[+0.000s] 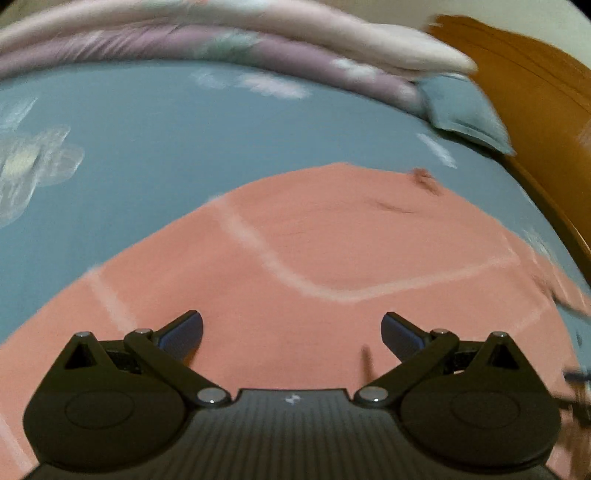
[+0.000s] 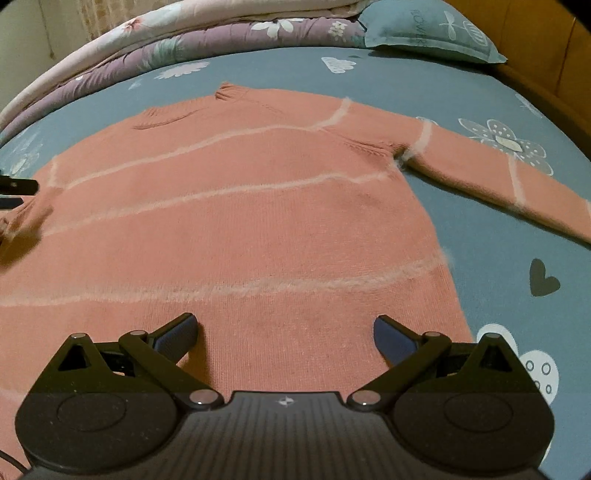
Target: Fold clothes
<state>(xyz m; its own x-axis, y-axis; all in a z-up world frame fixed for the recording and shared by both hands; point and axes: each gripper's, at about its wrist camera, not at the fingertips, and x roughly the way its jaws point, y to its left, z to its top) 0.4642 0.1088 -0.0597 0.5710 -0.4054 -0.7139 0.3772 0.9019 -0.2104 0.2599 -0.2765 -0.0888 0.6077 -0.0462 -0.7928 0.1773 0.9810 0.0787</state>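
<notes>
**Desk:** Where's the sweater?

**Me:** The sweater is spread flat on the bed sheet, front or back up I can't tell. It's salmon pink with thin pale stripes across the body. From the right wrist camera its collar points away from me toward the folded quilt, and one sleeve lies stretched out to the right of the body, flat on the sheet. The hem end is nearest my tools.

**Desk:** And your tools?

**Me:** My right gripper is spread wide over the lower part of the sweater, nothing between its fingers. My left gripper is the same: fingers far apart, holding nothing, above the sweater. The left view is smeared with blur, so I can't tell whether either tool touches the knit.

**Desk:** What's around the sweater?

**Me:** The sheet is blue-grey with white flowers and a dark heart to the right of the sweater's hem. Beyond the collar, the quilt runs along the far edge of the bed, purple and pale pink. A blue-grey pillow sits beyond the outstretched sleeve, beside the quilt's end. A brown wooden bed frame stands just past the pillow.
</notes>
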